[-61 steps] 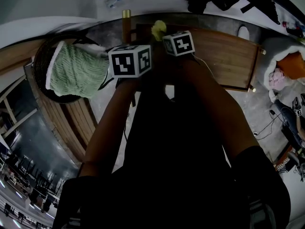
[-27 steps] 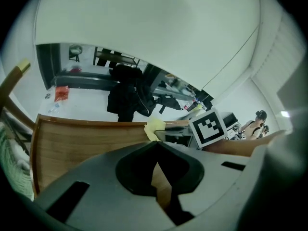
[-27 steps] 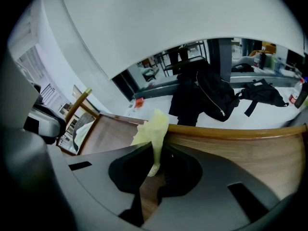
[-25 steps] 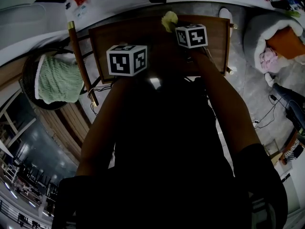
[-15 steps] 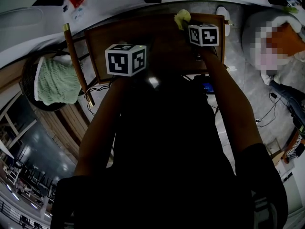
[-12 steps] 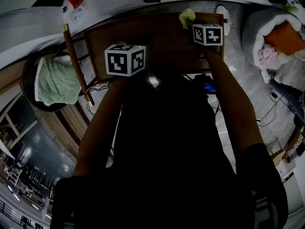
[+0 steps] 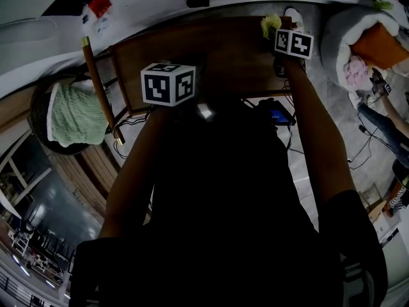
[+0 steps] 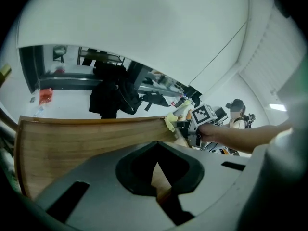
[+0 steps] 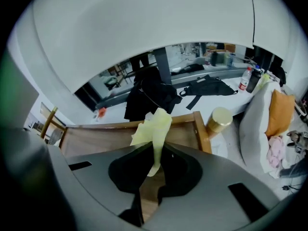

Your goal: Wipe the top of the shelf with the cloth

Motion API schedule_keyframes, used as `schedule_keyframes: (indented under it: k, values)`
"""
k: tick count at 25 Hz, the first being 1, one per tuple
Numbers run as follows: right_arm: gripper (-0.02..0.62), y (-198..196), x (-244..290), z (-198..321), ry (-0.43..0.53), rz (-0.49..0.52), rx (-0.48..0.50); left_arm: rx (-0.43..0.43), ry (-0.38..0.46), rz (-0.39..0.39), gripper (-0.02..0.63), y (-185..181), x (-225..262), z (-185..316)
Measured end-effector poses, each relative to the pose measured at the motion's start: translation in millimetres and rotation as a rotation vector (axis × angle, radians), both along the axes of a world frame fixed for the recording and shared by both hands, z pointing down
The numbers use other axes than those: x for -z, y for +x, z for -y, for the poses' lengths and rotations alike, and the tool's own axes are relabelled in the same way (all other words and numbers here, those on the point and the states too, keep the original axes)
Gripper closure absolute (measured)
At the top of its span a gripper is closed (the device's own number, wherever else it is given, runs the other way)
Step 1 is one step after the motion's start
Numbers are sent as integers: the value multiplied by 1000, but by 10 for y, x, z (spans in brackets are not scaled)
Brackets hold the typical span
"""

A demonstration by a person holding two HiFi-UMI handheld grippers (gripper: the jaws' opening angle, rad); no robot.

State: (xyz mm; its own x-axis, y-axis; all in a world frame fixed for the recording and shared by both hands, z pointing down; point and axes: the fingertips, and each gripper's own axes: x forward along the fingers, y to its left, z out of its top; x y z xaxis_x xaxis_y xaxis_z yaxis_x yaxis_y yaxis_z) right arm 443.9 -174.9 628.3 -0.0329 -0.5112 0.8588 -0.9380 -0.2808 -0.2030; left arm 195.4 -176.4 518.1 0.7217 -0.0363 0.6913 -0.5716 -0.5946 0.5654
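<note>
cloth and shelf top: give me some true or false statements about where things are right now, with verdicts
1. The yellow cloth is clamped in the right gripper. True.
2. The left gripper also holds a cloth. False: nothing is between its jaws.
3. The cloth is near the right end of the shelf, close to the gold cap. True.
4. The shelf top is white plastic. False: it is brown wood.
5. The green knit lies on the shelf top. False: it sits off to the left, beyond the shelf's edge.
</note>
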Motion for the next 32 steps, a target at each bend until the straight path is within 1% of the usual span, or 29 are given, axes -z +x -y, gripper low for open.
schedule_keyframes:
  k: [5, 12, 13, 15, 17, 19, 21, 23, 25, 27, 29, 32]
  values:
    - [549, 237, 28, -112, -39, -62, -86, -19, 1, -15, 595, -6, 61, -55]
    - [551, 443, 77, -294, -106, -171, -178, -3, 6, -24, 595, -208, 107, -100]
    - [551, 447, 135, -291, -95, -196, -187, 0, 6, -26, 595, -258, 114, -100]
    - [551, 311, 341, -174, -9, -228, -168, 11, 4, -35, 595, -385, 131, -72]
    - [551, -42, 560, 30, 93, -207, -108, 37, 5, -46, 595, -542, 158, 14]
    - [551, -524, 717, 228, 167, -136, -45, 70, 11, -48, 595, -728, 209, 131]
    - [551, -1032, 818, 399, 213, -61, 16, 102, 29, -43, 595, -930, 297, 263]
    - [551, -1520, 871, 553, 234, -5, 69, 130, 66, -40, 595, -1155, 428, 420]
    - [551, -1995, 880, 710, 241, 39, 110, 156, 122, -29, 595, -1420, 575, 596]
    - [551, -2474, 848, 872, 243, 86, 152, 184, 159, -12, 595, -1704, 682, 747]
    - [551, -2959, 798, 1034, 242, 135, 202, 217, 163, 5, 595, -1983, 726, 860]
    - [551, -3699, 650, 1190, 213, 192, 296, 255, 157, 38, 595, -2386, 709, 929]
